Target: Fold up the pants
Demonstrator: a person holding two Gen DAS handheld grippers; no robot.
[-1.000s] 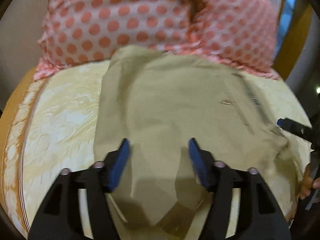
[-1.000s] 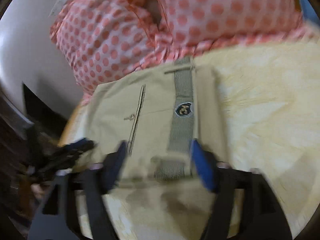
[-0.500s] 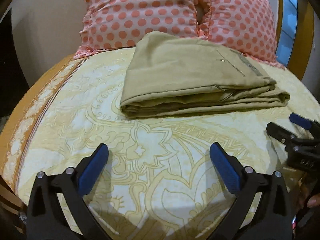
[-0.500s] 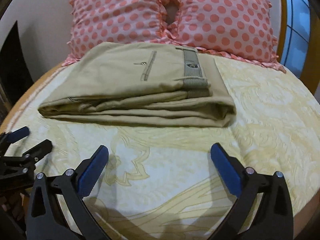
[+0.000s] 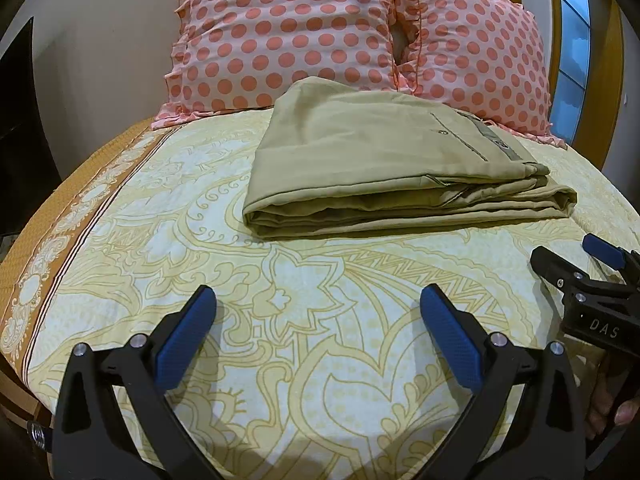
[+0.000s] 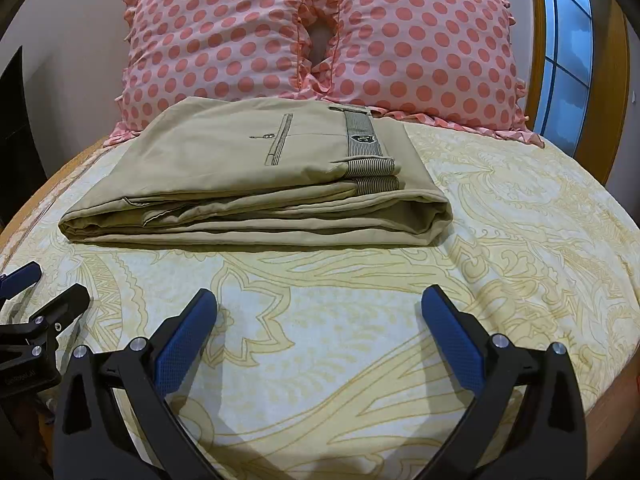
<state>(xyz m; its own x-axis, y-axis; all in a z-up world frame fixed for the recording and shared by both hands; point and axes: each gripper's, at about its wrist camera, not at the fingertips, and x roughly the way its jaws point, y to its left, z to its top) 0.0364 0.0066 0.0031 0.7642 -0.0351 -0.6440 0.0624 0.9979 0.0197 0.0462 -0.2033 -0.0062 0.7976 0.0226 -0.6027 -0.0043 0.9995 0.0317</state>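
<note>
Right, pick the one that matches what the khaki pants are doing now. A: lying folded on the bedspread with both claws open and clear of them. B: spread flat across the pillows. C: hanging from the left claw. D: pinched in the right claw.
A: the pants lie in a folded stack on the bedspread, with the left claw and right claw open short of them.

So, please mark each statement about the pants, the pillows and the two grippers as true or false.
1. The pants lie folded on the bedsheet. True.
2. The left gripper grips the pants. False: it is open, apart from them.
3. Two dotted pillows stand behind the pants. True.
4. The right gripper is shut. False: its jaws stand wide open.
5. The striped waistband faces up. True.
</note>
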